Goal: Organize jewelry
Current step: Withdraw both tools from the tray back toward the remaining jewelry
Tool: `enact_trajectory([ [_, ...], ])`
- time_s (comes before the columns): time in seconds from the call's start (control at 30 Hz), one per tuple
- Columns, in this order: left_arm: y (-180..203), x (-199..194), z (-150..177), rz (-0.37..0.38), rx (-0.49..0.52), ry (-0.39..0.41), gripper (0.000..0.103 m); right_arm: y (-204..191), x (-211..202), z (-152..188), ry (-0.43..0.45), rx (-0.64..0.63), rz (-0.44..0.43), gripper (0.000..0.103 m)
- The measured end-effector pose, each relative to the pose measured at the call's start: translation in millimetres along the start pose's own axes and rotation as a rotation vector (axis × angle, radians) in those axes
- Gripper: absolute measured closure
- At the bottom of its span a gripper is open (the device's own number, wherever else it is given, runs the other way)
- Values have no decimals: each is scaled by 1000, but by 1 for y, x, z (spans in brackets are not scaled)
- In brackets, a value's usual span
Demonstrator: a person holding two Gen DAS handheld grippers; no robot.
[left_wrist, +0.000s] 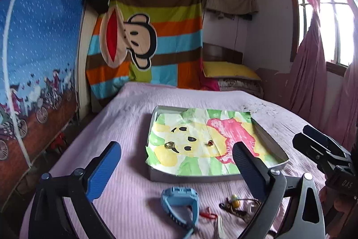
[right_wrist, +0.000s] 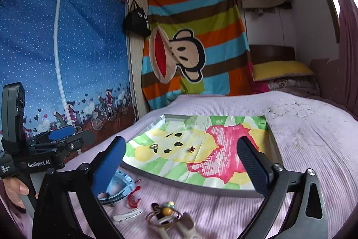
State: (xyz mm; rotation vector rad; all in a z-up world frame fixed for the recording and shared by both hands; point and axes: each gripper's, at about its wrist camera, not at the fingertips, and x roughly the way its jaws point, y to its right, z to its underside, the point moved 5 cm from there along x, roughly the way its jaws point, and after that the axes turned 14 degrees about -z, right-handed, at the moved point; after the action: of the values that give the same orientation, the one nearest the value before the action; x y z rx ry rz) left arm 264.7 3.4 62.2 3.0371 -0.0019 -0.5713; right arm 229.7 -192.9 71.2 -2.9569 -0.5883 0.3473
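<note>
Two rings (left_wrist: 170, 145) lie in the tray (left_wrist: 264, 138); left hand-held gripper (left_wrist: 176, 162) and right hand-held gripper (right_wrist: 181, 160) both gape empty

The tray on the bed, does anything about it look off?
The tray sits flat, but its paper liner is creased and its near edge overhangs the rim. Only two rings are in; the rest lies outside.

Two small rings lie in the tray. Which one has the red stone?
The right ring, nearer the pink patch of the tray lining. The left ring is plain gold-coloured.
</note>
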Motion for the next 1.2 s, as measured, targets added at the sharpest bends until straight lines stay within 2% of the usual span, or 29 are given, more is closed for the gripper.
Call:
enact_trajectory([
  [0.3, -6, -52, 24, -7, 36, 88, 0, -32, -56, 16, 67, -68, 37, 1],
  [0.47, -7, -66, 40, -10, 68, 94, 0, -36, -71, 31, 42, -63, 33, 1],
  [0.7, -4, -57, 66, -2, 126, 33, 0, -26, -64, 63, -47, -40, 34, 1],
  [1.0, -5, -21, 97, 2, 204, -115, 0, -4, -43, 105, -194, 23, 30, 3],
  [1.03, -4, -19, 97, 7, 210, -121, 0, -2, -40, 109, -208, 30, 26, 4],
  [1.1, -1, -16, 99, 14, 234, -129, 0, -1, -36, 116, -235, 38, 20, 20],
  [1.2, 4, -11, 103, 19, 259, -144, 6, 1, -29, 126, -280, 47, 16, 38],
])
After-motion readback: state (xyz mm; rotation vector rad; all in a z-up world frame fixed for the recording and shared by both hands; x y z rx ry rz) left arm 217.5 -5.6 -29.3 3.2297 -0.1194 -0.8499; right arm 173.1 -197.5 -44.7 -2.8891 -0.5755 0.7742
